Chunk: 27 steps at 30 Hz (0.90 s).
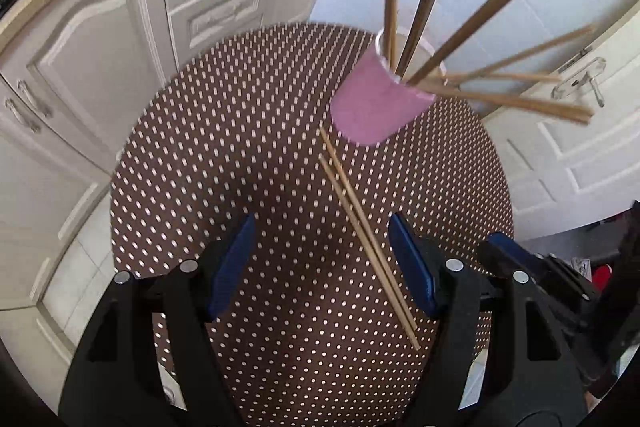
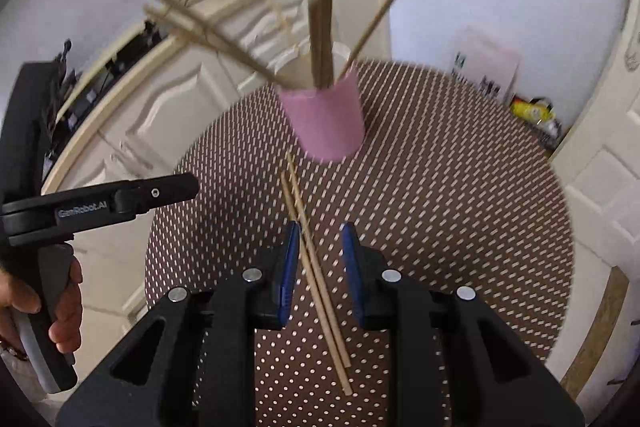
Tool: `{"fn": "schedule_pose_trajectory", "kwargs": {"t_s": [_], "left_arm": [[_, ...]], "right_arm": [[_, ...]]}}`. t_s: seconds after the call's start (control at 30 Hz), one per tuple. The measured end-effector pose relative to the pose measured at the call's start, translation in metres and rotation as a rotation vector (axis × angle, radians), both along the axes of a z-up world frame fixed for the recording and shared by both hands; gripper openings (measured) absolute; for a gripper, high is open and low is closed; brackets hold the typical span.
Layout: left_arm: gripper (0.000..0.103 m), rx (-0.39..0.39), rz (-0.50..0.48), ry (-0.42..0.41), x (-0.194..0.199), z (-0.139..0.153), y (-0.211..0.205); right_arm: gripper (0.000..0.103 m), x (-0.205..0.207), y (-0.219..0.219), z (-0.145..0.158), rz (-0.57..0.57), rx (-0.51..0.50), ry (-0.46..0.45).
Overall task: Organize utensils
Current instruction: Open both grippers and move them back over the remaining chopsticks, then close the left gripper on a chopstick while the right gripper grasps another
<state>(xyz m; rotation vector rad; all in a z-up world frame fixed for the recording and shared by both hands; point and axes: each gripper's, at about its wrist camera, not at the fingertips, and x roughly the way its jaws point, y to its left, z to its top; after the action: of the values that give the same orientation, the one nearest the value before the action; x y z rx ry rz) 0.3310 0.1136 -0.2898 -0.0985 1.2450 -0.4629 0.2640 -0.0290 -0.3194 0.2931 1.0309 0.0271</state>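
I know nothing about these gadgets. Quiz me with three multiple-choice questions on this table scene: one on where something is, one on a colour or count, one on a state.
1. Where do the loose chopsticks lie?
A. on the dotted tablecloth, in front of the cup
B. inside the cup
C. on the floor

2. What colour is the cup?
A. green
B. pink
C. black

3. How is the left gripper?
A. shut on a chopstick
C. open, holding nothing
B. shut on the cup

Answers:
1 A, the pair lies flat on the cloth, short of the cup.
2 B, its wall is pink in both views.
3 C, its blue pads stand wide apart above the cloth.
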Motion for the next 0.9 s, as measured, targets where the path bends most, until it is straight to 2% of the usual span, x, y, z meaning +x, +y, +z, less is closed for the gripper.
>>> {"fn": "schedule_pose_trajectory", "kwargs": {"t_s": [0.17,0.47,0.7,0.9], "left_arm": [[0.069,0.009,0.010,0.075,0.001,-0.026,-0.008],[0.069,0.039,0.030,0.124,0.005,-0.052,-0.013],[0.069,0.063,0.060,0.148,0.014,-0.060,-0.010],[0.069,0.064,0.078,0.170,0.021,-0.068,-0.010]], "right_arm": [[0.021,0.017,0.003,-0.034,0.042,0.046,0.078],[0.021,0.053,0.002,-0.074,0.114,0.083,0.168],[0.019,0.076,0.008,-0.091,0.171,0.094,0.202],[0.014,0.090,0.017,-0.091,0.222,0.045,0.201]]}}
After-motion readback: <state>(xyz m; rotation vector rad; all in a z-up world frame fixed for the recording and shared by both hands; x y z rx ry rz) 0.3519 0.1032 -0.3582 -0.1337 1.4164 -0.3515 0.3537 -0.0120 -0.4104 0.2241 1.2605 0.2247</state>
